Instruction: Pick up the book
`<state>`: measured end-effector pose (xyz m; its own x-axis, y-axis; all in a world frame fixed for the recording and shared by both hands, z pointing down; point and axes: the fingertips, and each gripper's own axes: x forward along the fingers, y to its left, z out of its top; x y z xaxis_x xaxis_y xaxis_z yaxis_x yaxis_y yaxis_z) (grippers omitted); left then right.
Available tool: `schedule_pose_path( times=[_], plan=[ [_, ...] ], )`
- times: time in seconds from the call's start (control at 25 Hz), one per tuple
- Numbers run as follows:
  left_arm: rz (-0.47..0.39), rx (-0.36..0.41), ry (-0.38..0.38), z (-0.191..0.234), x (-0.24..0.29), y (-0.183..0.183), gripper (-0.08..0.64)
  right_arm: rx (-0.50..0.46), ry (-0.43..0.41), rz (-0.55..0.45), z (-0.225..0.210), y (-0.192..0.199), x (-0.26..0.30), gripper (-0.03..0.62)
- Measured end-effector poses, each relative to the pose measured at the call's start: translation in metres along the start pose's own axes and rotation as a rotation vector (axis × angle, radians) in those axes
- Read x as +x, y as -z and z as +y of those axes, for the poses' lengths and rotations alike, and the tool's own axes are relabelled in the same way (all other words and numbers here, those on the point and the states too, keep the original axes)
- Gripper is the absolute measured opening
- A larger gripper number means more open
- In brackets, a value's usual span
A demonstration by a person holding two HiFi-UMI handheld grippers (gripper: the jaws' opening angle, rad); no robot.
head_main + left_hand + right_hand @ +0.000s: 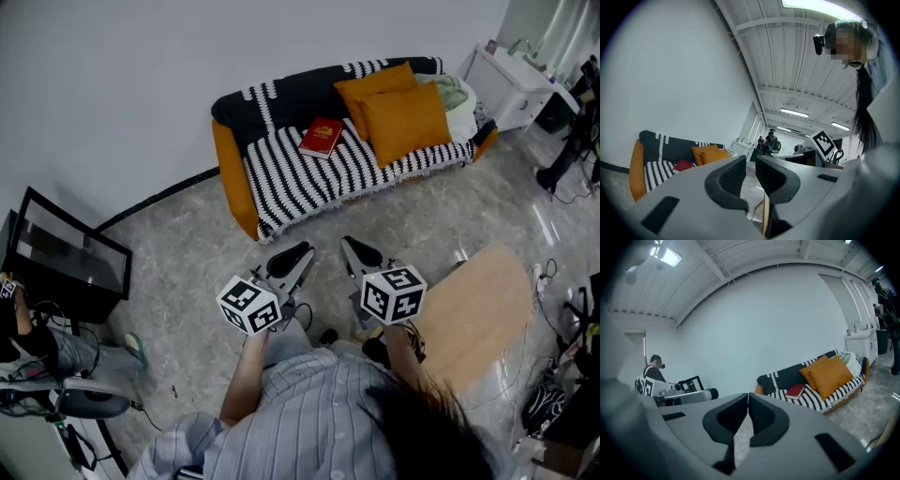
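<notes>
The red book (pixel 322 137) lay flat on the striped seat of the sofa (pixel 281 186), just beside the orange cushions (pixel 398 112) and well apart from both grippers. The left gripper (pixel 292 261) and right gripper (pixel 359 253) were closed and empty. It looked a stiff, fairly light hardcover. Pinching an overhanging edge across its thickness seemed best, as the soft seat would yield.

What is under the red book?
The red book lies on a black-and-white striped blanket draped over the orange sofa. The seat beneath is covered, so unseen.
</notes>
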<state>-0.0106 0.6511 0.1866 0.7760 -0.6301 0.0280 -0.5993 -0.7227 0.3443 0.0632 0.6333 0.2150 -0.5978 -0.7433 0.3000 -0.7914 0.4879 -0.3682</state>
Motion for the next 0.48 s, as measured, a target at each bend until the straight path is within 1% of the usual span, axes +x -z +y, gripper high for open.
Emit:
schedule_pose_path(
  times=[0.48],
  plan=[
    [0.027, -0.002, 0.003, 0.0046, 0.0079, 0.0069, 0.071, 0.017, 0.009, 0.014, -0.0090, 0.0093, 0.0050, 0.021]
  ],
)
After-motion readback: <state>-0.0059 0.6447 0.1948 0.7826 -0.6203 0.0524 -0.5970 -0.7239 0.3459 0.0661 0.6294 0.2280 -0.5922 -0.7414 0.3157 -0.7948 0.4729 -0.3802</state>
